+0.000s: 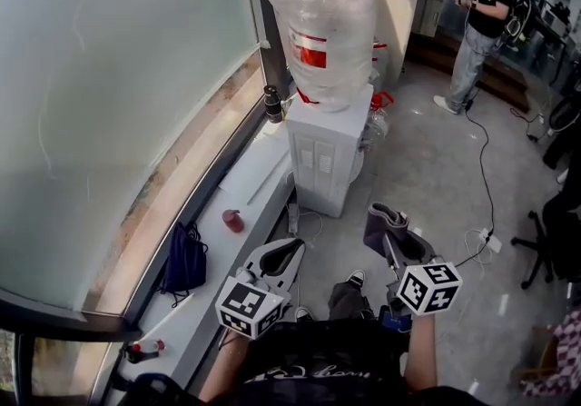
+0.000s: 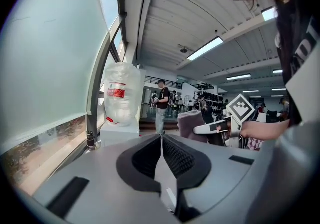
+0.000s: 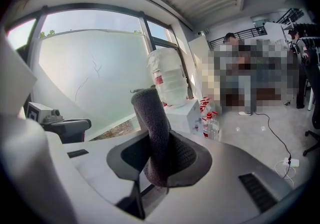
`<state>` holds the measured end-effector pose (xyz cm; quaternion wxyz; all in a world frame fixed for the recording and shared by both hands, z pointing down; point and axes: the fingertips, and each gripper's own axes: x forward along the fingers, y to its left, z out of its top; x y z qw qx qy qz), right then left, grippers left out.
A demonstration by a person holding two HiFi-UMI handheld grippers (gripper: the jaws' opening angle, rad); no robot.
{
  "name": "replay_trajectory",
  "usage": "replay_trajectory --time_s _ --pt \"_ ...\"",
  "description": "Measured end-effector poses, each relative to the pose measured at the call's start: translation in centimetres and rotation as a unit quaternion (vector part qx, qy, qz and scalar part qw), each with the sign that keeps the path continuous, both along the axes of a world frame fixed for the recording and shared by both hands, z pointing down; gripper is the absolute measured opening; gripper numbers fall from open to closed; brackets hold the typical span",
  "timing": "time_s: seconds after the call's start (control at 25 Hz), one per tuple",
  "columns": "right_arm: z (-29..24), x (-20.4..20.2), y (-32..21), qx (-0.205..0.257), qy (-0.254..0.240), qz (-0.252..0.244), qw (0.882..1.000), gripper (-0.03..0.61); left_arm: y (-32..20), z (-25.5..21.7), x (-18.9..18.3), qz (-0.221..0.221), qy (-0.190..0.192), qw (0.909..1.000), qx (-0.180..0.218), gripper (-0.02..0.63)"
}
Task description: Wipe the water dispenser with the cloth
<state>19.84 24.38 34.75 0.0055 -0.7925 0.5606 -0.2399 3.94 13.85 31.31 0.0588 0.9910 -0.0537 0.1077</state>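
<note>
The folded grey cloth (image 3: 154, 128) stands pinched in my right gripper (image 3: 159, 165), well short of the white water dispenser (image 1: 327, 152) under its clear plastic bottle (image 1: 322, 32). My left gripper (image 2: 161, 143), equally short of the dispenser, has its jaws pressed together on nothing.

Bright daylight floods through the frosted window (image 1: 118, 77) at left, glinting on the water dispenser bottle (image 1: 325, 32); both gripper views curve, black-cornered.

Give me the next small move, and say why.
Probably bring the right gripper forward to the dispenser. Its jaws are shut on the cloth, and the dispenser stands ahead, apart from both grippers, so nothing is being wiped yet. The left gripper is shut and empty.
</note>
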Motion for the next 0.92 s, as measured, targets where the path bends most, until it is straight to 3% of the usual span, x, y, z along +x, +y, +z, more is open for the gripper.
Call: replay_trajectory --time_s 0.32,0.92 --pt "-0.1 -0.4 1.4 -0.002 0.011 -0.008 1.0 0.103 2.5 -0.4 1.0 0.022 0.004 0.9997 0.013 0.02" --pt "-0.4 -1.4 0.9 -0.005 0.035 -0.029 0.999 0.103 3.5 -0.3 0.2 0.02 0.008 0.9995 0.023 0.02"
